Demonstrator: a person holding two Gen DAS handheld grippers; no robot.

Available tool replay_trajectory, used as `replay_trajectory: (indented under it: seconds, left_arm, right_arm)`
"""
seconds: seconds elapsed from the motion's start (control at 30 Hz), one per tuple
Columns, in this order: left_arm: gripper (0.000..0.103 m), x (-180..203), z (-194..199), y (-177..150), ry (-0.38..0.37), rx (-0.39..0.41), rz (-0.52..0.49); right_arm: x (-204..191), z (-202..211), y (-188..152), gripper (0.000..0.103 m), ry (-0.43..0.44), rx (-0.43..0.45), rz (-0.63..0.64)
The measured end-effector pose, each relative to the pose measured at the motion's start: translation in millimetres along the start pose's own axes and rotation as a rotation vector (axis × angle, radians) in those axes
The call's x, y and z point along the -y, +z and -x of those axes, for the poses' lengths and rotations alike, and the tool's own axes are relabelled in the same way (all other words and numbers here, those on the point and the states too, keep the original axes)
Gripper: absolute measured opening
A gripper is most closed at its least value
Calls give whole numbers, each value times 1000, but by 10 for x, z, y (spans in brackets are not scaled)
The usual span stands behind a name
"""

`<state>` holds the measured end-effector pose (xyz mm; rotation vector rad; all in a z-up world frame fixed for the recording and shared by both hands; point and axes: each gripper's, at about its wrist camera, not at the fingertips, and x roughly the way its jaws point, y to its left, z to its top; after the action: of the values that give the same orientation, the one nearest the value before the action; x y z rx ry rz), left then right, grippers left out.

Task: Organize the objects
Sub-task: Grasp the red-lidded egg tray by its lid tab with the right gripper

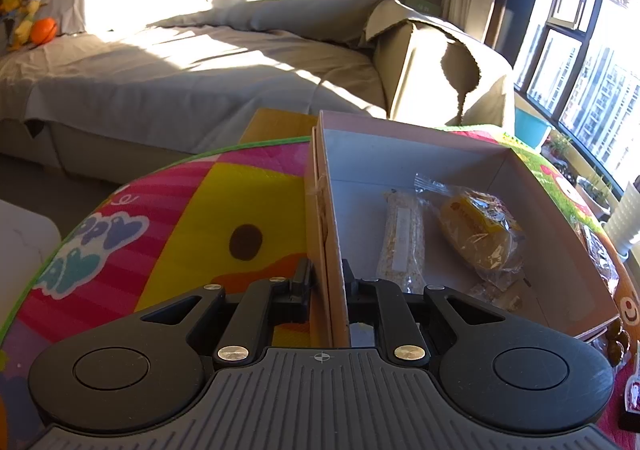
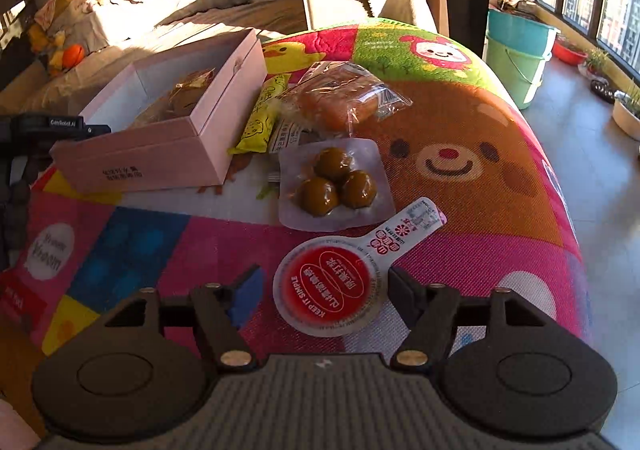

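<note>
A pink open box (image 1: 400, 154) stands on a colourful cartoon mat (image 1: 192, 210). My left gripper (image 1: 328, 278) is shut on the box's near side wall. Inside the box lie an oat bar (image 1: 402, 238) and a wrapped bun (image 1: 480, 230). In the right wrist view the same box (image 2: 160, 154) sits at the left. Beside it are a yellow packet (image 2: 262, 118), a wrapped bun (image 2: 344, 98) and a clear pack of three brown balls (image 2: 336, 186). My right gripper (image 2: 326, 286) is open, its fingers on either side of a round red-lidded sachet (image 2: 332, 286) without pressing it.
A sofa with a grey cover (image 1: 180, 70) and an orange ball (image 1: 44, 30) lie beyond the mat. Two stacked buckets (image 2: 516, 50) and plant pots (image 2: 628, 114) stand on the tiled floor by the window. The mat's right edge (image 2: 576, 234) drops to the floor.
</note>
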<state>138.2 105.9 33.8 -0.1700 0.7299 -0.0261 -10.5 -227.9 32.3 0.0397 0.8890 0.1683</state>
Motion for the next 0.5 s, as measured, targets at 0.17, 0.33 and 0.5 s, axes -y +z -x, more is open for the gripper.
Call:
replay_trajectory:
  seconds: [0.17, 0.33, 0.5]
  left_arm:
    - [15, 3, 12, -6, -1, -1, -3]
    - [16, 1, 26, -13, -5, -2, -5]
    - [16, 6, 26, -16, -3, -1, 0]
  right_arm:
    - [-78, -7, -12, 79, -57, 15, 7]
    - [-46, 39, -57, 79, -157, 16, 99]
    - [90, 91, -107, 79, -161, 22, 44]
